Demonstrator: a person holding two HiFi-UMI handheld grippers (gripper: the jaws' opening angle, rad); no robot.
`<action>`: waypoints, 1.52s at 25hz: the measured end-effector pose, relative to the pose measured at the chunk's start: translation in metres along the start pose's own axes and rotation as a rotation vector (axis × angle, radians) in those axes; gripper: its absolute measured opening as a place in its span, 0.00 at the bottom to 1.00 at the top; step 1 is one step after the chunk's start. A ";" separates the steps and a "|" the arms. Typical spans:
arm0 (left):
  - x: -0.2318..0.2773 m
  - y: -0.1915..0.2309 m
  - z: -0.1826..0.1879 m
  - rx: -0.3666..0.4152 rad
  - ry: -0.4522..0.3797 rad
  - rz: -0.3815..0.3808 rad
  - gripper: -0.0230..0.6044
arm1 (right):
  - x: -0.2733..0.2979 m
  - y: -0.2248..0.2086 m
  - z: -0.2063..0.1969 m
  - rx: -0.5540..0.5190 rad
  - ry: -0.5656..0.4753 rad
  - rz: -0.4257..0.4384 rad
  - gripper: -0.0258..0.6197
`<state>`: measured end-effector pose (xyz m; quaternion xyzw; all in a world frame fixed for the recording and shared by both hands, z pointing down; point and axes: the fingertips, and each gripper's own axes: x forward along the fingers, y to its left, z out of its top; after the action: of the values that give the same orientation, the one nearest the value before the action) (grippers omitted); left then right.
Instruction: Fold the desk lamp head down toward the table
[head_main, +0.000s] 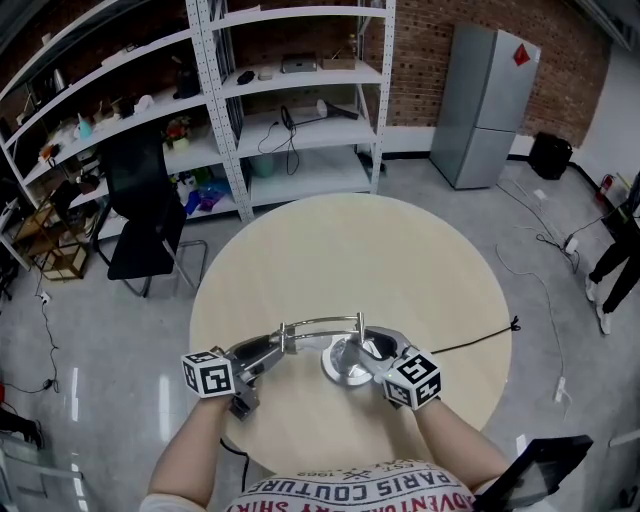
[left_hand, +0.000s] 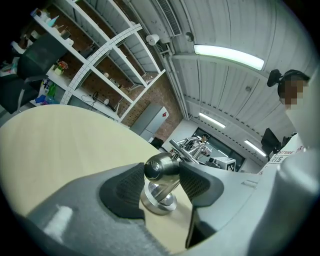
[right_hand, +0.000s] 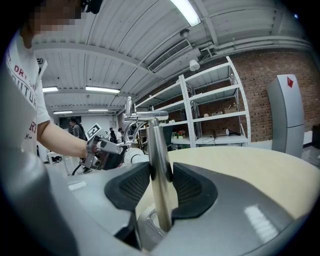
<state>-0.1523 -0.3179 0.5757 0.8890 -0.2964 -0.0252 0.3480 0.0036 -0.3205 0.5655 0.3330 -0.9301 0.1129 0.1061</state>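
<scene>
The chrome desk lamp (head_main: 340, 362) arches leftward over the table (head_main: 400, 260) (head (left_hand: 161, 166) low); from the near edge, left gripper (left_hand: 161, 176) clamps its head, right gripper (right_hand: 160, 181) its upright stem (right_hand: 156, 145).

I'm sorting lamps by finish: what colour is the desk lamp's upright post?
Shiny silver metal; the post shows best in the right gripper view.

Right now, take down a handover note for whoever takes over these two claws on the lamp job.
Left claw: closed on the lamp head, jaws wide.
Right claw: clamped on the lamp post above the base.
Lamp stands near the table's front edge.
Done: head already low over the table.
Left: touchdown unclear; ease it down, then release both claws.
</scene>
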 end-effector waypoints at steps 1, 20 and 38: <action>0.001 0.000 -0.001 -0.004 0.000 0.001 0.38 | 0.000 0.000 0.000 0.001 0.000 0.000 0.26; 0.017 0.004 -0.030 0.009 0.064 0.054 0.34 | -0.004 -0.001 0.001 0.009 -0.007 0.004 0.26; 0.027 0.012 -0.042 -0.020 0.056 0.087 0.31 | 0.000 -0.005 -0.002 0.024 -0.016 0.009 0.26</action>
<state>-0.1257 -0.3138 0.6195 0.8723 -0.3246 0.0119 0.3656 0.0067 -0.3238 0.5678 0.3311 -0.9309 0.1219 0.0942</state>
